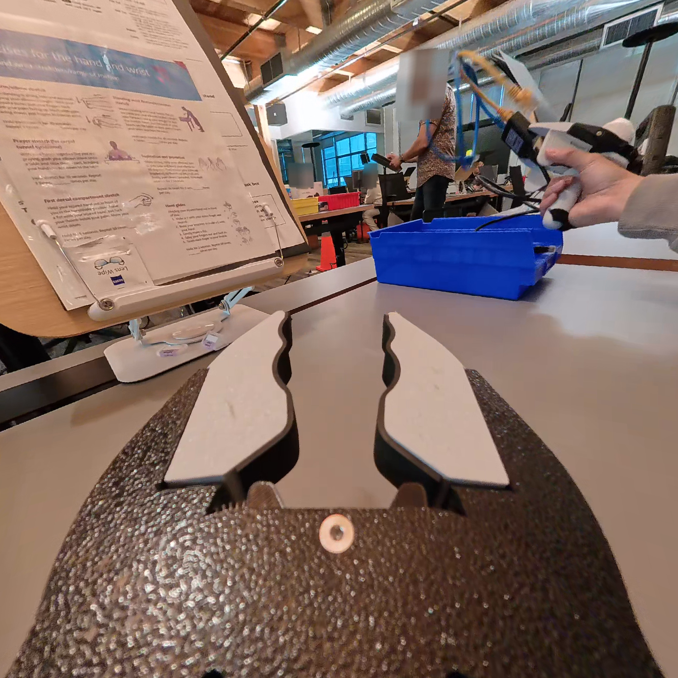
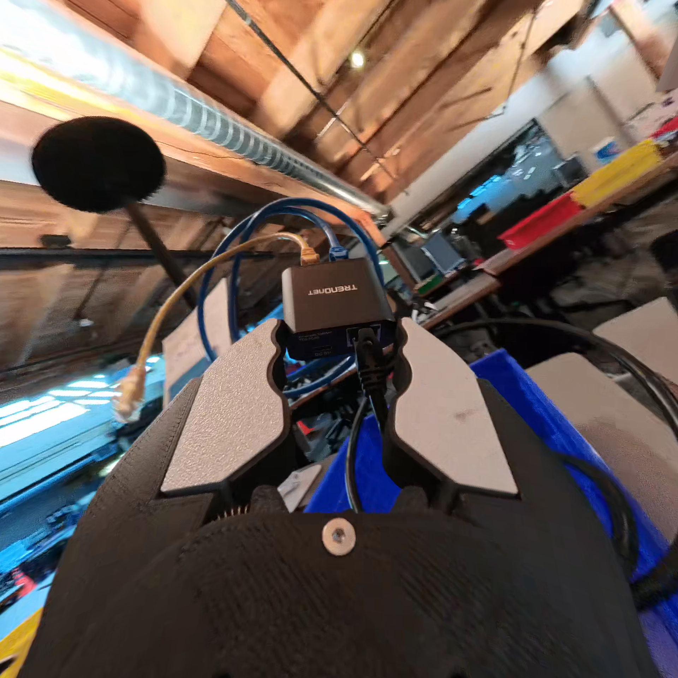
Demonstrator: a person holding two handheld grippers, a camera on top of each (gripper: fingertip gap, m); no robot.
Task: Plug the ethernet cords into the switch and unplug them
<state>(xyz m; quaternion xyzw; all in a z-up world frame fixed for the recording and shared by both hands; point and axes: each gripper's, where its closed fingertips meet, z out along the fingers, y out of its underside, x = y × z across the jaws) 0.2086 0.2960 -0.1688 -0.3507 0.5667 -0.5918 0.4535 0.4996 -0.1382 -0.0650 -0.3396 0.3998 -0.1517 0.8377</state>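
Observation:
My right gripper (image 2: 339,341) is shut on a small black switch (image 2: 330,301) and holds it up in the air over a blue bin. A yellow cord (image 2: 165,315) and a blue cord (image 2: 220,271) are plugged into the switch's far side. The yellow cord's other plug (image 2: 128,396) dangles free. A black cord (image 2: 368,363) is plugged into the near side and hangs between the fingers. The left wrist view shows the switch (image 1: 513,137) raised at the upper right, with a hand (image 1: 594,179) on that gripper. My left gripper (image 1: 337,330) is open and empty, low over the grey table (image 1: 477,367).
A blue bin (image 1: 458,257) stands on the table at the far right and shows below the right gripper (image 2: 513,411). A tilted document stand (image 1: 146,165) with printed sheets stands at the left. A person (image 1: 433,154) stands at desks behind. Spacing between my two grippers at the tips: around 55 centimetres.

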